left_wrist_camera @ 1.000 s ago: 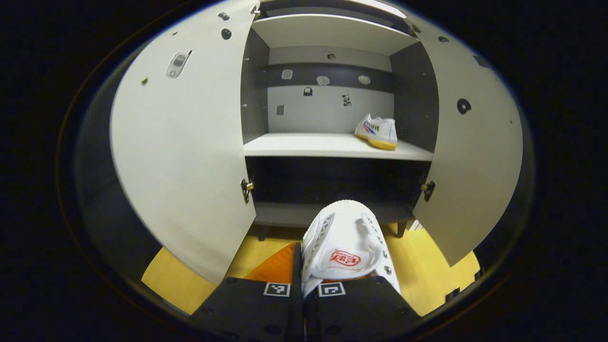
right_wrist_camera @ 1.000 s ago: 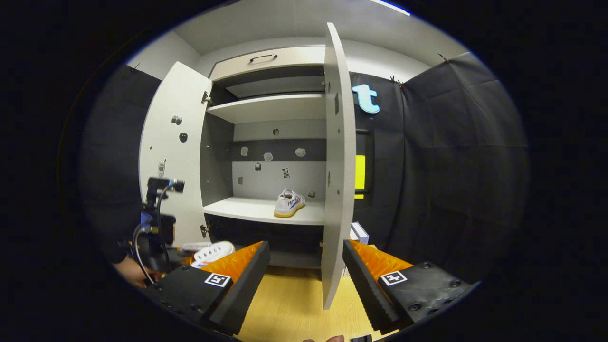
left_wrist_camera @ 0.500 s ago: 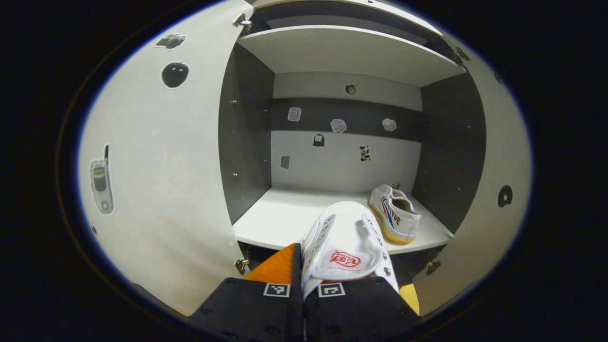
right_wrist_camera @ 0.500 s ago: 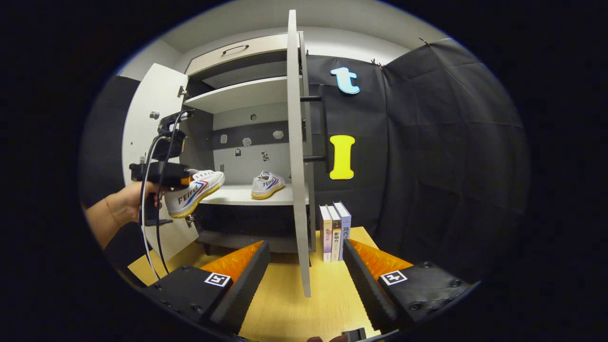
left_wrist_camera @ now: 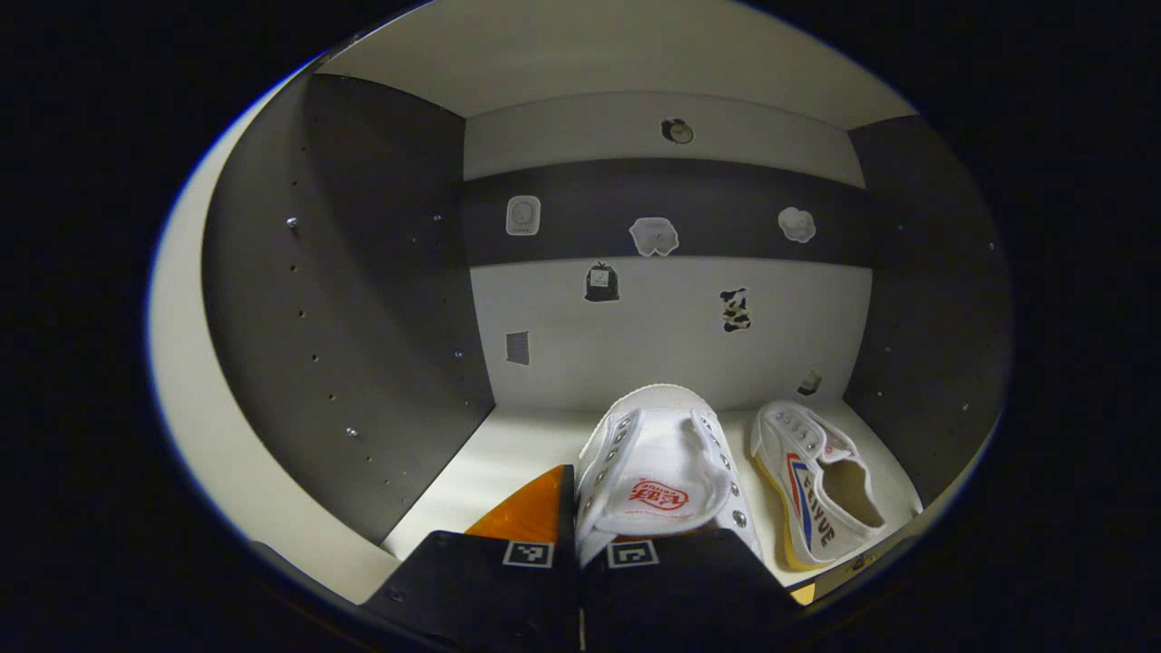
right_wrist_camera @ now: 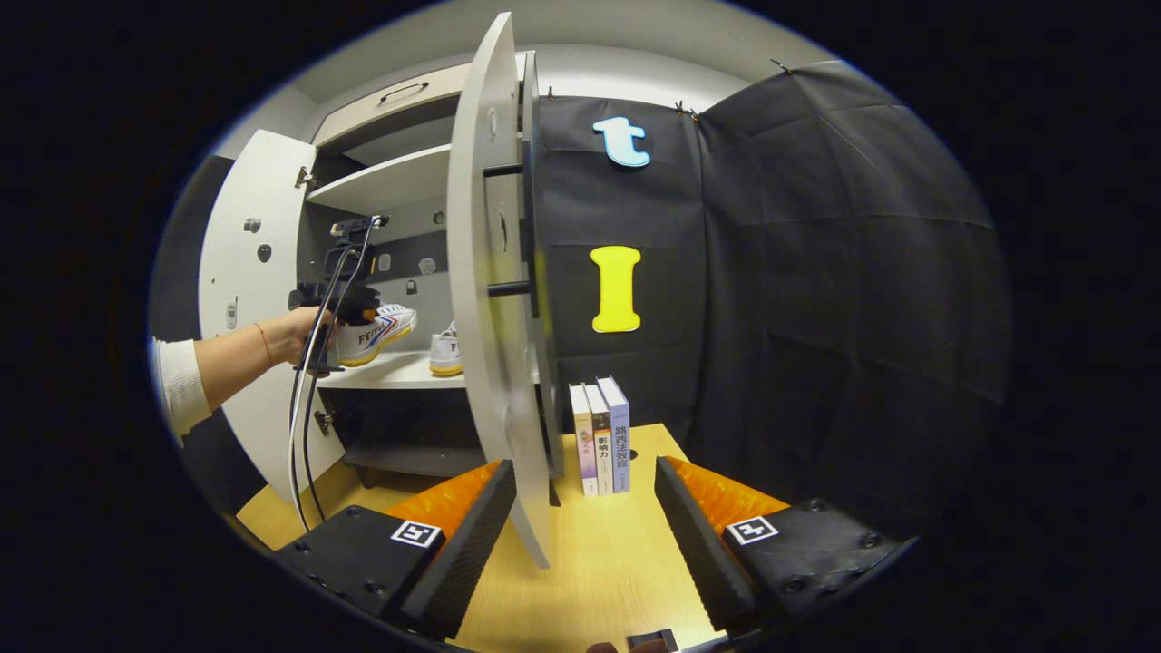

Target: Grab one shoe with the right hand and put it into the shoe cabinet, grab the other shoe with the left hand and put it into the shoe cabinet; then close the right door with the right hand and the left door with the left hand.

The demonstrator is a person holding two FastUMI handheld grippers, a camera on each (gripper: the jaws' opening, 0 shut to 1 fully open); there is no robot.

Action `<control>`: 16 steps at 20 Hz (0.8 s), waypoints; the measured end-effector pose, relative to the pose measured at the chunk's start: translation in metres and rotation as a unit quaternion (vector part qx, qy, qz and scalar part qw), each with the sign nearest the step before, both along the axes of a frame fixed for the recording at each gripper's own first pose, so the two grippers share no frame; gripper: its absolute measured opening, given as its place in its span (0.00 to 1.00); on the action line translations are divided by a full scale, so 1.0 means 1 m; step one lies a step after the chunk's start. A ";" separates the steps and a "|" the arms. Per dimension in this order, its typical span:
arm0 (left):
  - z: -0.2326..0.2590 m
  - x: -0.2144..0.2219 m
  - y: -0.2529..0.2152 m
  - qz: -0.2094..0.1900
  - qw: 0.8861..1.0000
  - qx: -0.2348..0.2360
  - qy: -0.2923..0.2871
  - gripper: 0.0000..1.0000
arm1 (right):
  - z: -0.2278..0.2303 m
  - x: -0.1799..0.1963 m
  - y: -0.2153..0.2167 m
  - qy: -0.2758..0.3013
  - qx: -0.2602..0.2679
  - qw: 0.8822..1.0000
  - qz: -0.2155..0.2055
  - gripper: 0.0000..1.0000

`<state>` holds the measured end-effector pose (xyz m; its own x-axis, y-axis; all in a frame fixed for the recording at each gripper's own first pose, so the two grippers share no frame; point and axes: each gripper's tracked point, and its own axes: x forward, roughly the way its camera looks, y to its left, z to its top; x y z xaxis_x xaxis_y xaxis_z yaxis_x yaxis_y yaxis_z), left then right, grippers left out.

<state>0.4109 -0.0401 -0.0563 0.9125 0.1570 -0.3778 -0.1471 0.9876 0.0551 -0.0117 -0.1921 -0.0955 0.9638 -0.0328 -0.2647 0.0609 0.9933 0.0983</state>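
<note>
Left gripper view shows my left gripper [left_wrist_camera: 580, 544], fingers clamped on the white sneaker [left_wrist_camera: 658, 472], toe pointing at the back wall, just left of the shelved sneaker [left_wrist_camera: 816, 481].

Both views bend hard toward their rims, so straight cabinet edges curve like barrel staves. In the left gripper view the light is soft and dim: the shelf [left_wrist_camera: 535, 444] is palest near 6 o'clock, and the dark side panels at 9 and 3 o'clock sink into shadow. The held shoe [left_wrist_camera: 658, 472] is sharp and evenly lit, without glare. The right gripper view is brighter, with overhead light whitening the right door [right_wrist_camera: 490, 299] from 12 o'clock and warming the desk [right_wrist_camera: 599, 553] at 6 o'clock.
</note>
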 end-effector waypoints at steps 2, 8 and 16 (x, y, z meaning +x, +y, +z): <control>-0.014 0.024 0.003 0.007 1.000 0.006 0.016 0.07 | 0.000 0.001 -0.012 0.002 -0.006 1.000 -0.013 0.98; -0.053 0.052 0.013 0.023 0.998 0.021 0.058 0.07 | 0.000 -0.001 -0.037 0.007 -0.015 0.999 -0.044 0.98; -0.062 0.049 0.025 0.039 0.996 0.047 0.069 0.16 | -0.001 -0.007 -0.036 0.009 -0.015 0.999 -0.048 0.98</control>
<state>0.4603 -0.0152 -0.1185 0.8362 0.2659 -0.4796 -0.2075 0.9630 0.1722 -0.0184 -0.2281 -0.0966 0.9511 -0.1321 -0.2793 0.1565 0.9854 0.0665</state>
